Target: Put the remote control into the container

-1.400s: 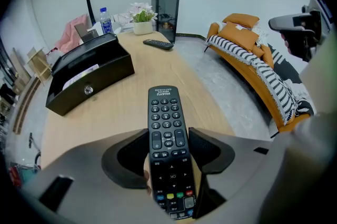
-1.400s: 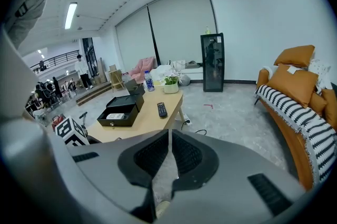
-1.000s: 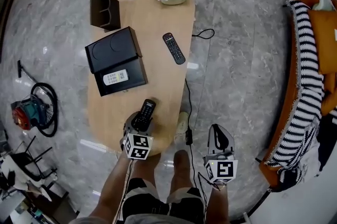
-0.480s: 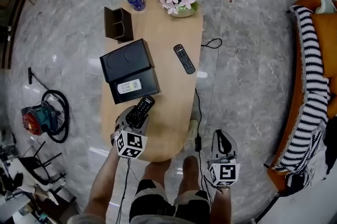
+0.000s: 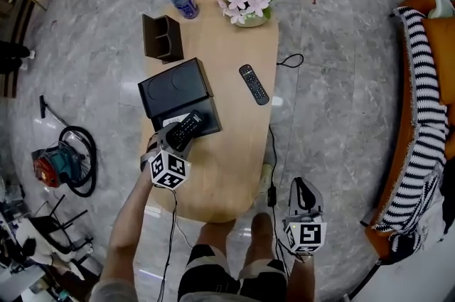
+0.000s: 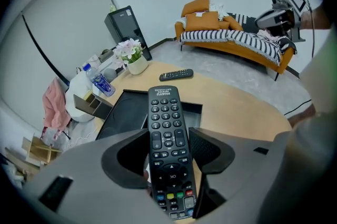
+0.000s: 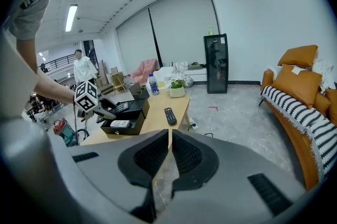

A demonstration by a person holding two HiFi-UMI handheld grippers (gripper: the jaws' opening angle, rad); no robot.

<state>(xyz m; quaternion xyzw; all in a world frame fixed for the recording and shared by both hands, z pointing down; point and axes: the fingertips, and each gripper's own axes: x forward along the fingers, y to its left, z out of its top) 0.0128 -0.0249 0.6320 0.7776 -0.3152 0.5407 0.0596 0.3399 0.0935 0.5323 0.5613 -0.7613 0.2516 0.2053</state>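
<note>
Pale wood surface (image 5: 238, 151). A black container (image 5: 170, 87) sits open on it, with a white remote (image 7: 120, 124) already in the tray.

Left gripper (image 6: 169, 150): fingers wide, clamped on the remote control (image 6: 164, 112), which hangs over the tray's near edge.

Risk: the long body could pivot in the grip or catch the rim on release and land outside.

Right gripper (image 7: 169, 139): fingers together, empty, out over the floor.

Remote control is slim and black, with rubber keys and coloured buttons at the tail.
</note>
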